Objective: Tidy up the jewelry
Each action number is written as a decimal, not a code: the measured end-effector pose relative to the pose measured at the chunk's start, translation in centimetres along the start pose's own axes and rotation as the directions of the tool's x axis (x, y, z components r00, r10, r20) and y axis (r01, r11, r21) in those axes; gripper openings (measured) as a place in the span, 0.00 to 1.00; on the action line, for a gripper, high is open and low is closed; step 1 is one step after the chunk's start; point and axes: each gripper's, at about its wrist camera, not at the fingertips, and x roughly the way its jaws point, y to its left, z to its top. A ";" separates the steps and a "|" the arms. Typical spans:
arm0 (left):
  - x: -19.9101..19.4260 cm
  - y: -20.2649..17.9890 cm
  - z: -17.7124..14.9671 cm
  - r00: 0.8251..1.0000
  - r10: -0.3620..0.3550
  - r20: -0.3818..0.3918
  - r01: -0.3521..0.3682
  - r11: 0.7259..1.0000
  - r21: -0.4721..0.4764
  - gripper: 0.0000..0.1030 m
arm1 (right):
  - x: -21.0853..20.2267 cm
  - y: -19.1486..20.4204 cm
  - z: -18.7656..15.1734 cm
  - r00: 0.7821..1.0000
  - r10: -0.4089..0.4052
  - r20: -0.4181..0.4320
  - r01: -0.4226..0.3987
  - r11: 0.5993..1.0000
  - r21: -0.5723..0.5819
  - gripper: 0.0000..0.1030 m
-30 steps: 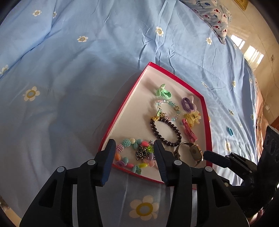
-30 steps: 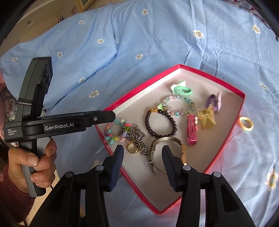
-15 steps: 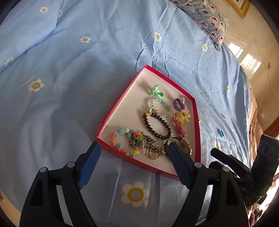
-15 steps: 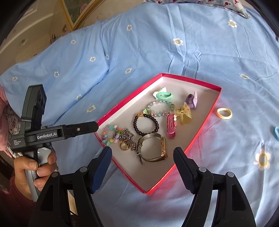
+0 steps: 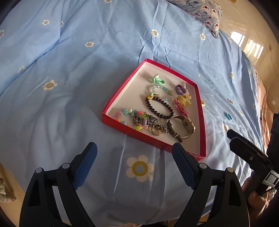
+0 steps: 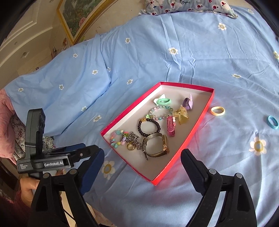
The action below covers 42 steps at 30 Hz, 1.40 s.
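Note:
A red tray (image 5: 153,139) (image 6: 191,132) lies on the blue bed. In it are a gold watch (image 5: 183,125) (image 6: 157,145), a dark bead bracelet (image 5: 158,108) (image 6: 149,125), a chain with a ring (image 5: 150,122), a colourful bead bracelet (image 5: 125,113), hair clips and hair ties. A yellow ring (image 6: 218,110) and a blue hair tie (image 6: 272,122) lie on the sheet beyond the tray's right side. My left gripper (image 5: 134,145) hovers short of the tray's near wall, jaws opening, nothing between them. My right gripper (image 6: 143,152) hangs before the near corner, jaws also opening and empty.
A flowered blue sheet (image 5: 69,104) covers the whole bed. A patterned pillow (image 6: 188,7) lies at the far end. A person's hand (image 6: 27,190) holds the left gripper's handle at the bed's near edge. A framed picture (image 6: 78,15) hangs on the wall behind.
Both grippers have drawn back and up from the tray's near end, and their jaws have spread wide. The watch and the chain stay lying in the tray.

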 end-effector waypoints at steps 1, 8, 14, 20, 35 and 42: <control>-0.4 -0.2 -0.1 1.000 0.009 0.010 -0.009 1.000 0.010 0.86 | -0.2 0.0 0.1 1.000 0.001 0.002 -0.001 1.000 -0.001 0.89; -4.5 -2.1 0.6 0.988 0.076 0.131 -0.090 0.991 0.099 0.93 | -2.7 1.1 1.9 0.998 -0.016 0.059 0.019 0.999 -0.049 0.91; -7.2 -3.9 2.0 0.955 0.124 0.271 -0.172 0.972 0.159 1.00 | -5.8 3.5 5.6 0.985 -0.047 0.164 0.073 0.984 -0.159 1.00; -5.3 -3.9 1.1 0.944 0.202 0.261 -0.246 0.958 0.148 1.00 | -4.6 3.2 5.1 0.985 -0.107 0.136 0.126 0.982 -0.139 1.00; -4.3 -2.9 -2.9 0.940 0.257 0.223 -0.284 0.953 0.103 1.00 | -2.0 3.2 -1.1 0.983 -0.162 0.083 0.172 0.975 -0.140 1.00; -4.5 -2.7 -3.5 0.939 0.264 0.219 -0.291 0.952 0.099 1.00 | -1.6 2.7 -1.8 0.983 -0.172 0.061 0.179 0.976 -0.124 1.00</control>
